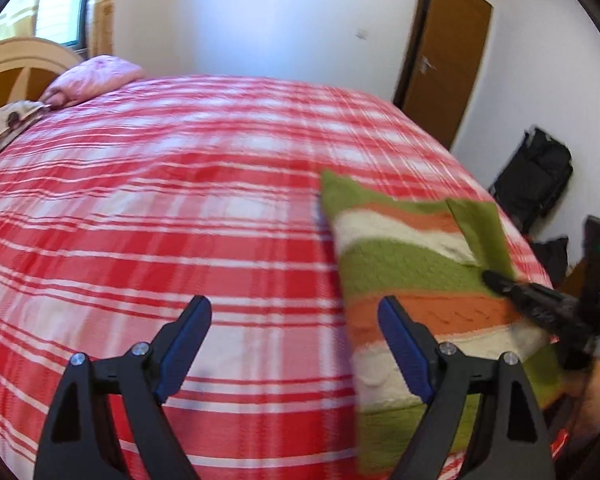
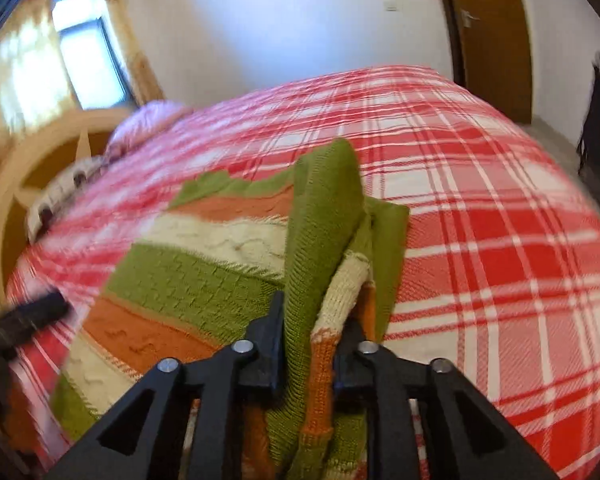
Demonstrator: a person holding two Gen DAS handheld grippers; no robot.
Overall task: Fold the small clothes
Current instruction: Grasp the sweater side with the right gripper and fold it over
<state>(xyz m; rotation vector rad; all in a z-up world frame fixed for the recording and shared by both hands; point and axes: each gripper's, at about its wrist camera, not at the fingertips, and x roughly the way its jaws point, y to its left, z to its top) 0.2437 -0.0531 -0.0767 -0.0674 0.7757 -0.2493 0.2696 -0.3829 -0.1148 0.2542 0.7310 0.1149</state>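
- Knitwear, one piece: striped sweater (image 2: 204, 280), soft and limp, judged light; it drapes and bunches where lifted, so it should crease wherever it is laid over.
- Best hold, judged: at an edge or cuff, through a doubled layer; a single layer of loose knit may stretch or slip.
- Look: broad bands of olive green, orange and cream, cable texture in the cream and orange bands.
- Place: flat on the red-and-white plaid bed (image 2: 500, 240), centre-left of the right wrist view; lower right in the left wrist view.
- Right tool (image 2: 312, 332): clenched on a raised fold of the sweater, green and orange knit pinched between the pads, lower centre.
- Left tool (image 1: 296, 340): released, jaws wide, nothing between them; it hovers at the sweater's left edge.
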